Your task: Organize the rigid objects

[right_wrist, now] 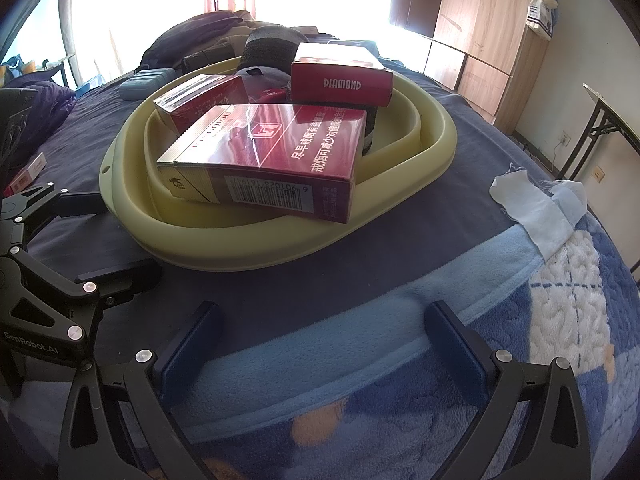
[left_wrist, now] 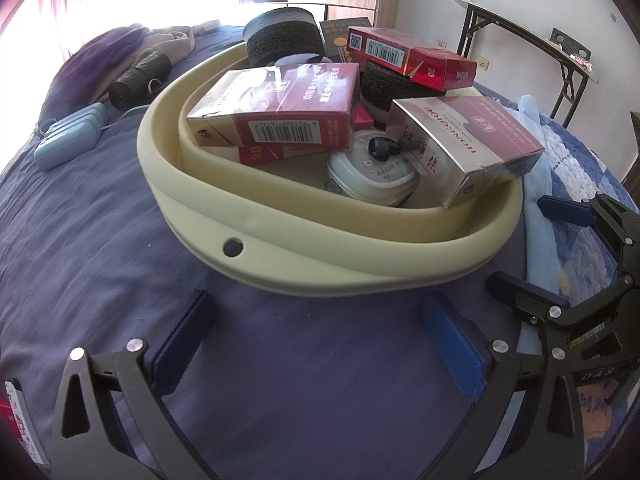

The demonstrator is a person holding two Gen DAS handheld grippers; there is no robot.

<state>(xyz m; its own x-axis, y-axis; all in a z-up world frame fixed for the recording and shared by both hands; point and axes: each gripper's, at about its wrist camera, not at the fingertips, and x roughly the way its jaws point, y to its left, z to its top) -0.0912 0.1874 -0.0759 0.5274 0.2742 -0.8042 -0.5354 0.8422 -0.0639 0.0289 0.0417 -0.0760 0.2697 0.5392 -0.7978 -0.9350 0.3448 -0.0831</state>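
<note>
A cream collapsible basin (left_wrist: 280,236) sits on the dark blue bedsheet and also shows in the right wrist view (right_wrist: 420,176). It holds several red cigarette boxes (left_wrist: 280,108) (right_wrist: 272,152), black foam rolls (left_wrist: 284,36), and a white round case (left_wrist: 372,172). A red box marked DIAMOND (right_wrist: 340,76) lies on top at the back. My left gripper (left_wrist: 316,340) is open and empty just in front of the basin. My right gripper (right_wrist: 324,344) is open and empty over the blue blanket, to the right of the left gripper (right_wrist: 92,240).
A pale blue remote-like case (left_wrist: 68,140) and a black roll (left_wrist: 140,80) lie on the sheet at the left. A patterned blue blanket (right_wrist: 520,340) covers the near right. A small red and white box (right_wrist: 28,172) lies at the left. A folding table (left_wrist: 560,52) stands behind the bed.
</note>
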